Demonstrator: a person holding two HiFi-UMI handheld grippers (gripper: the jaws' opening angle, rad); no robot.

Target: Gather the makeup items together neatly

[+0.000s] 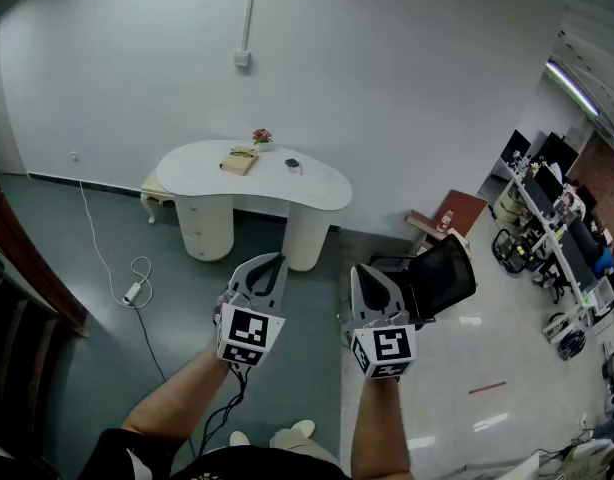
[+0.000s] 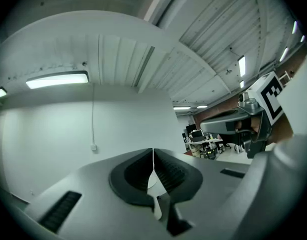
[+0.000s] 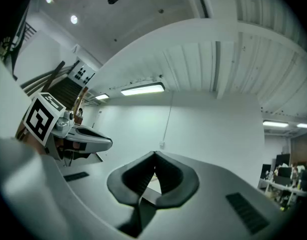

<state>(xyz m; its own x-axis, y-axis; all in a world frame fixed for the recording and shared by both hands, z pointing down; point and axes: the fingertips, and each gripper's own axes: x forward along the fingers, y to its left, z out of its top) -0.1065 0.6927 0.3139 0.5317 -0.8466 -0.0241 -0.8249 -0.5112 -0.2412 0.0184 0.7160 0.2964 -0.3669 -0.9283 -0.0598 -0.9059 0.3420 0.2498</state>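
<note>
Left gripper (image 1: 274, 261), right gripper (image 1: 361, 269): fingers (image 2: 138, 170) together.

The table (image 1: 322, 196) stands far, against the wall (image 1: 387, 78). On its left part lies a flat box (image 1: 239, 160), with a small flower (image 1: 261, 137) just behind it and a small item (image 1: 292, 163) to its right. A cable (image 1: 137, 273) lies on the floor left of the table. A chair (image 1: 442, 273) stands right of the table, nearer. The left gripper (image 1: 277, 260) and the right gripper (image 1: 359, 271) are near, side by side, well apart from the table.
</note>
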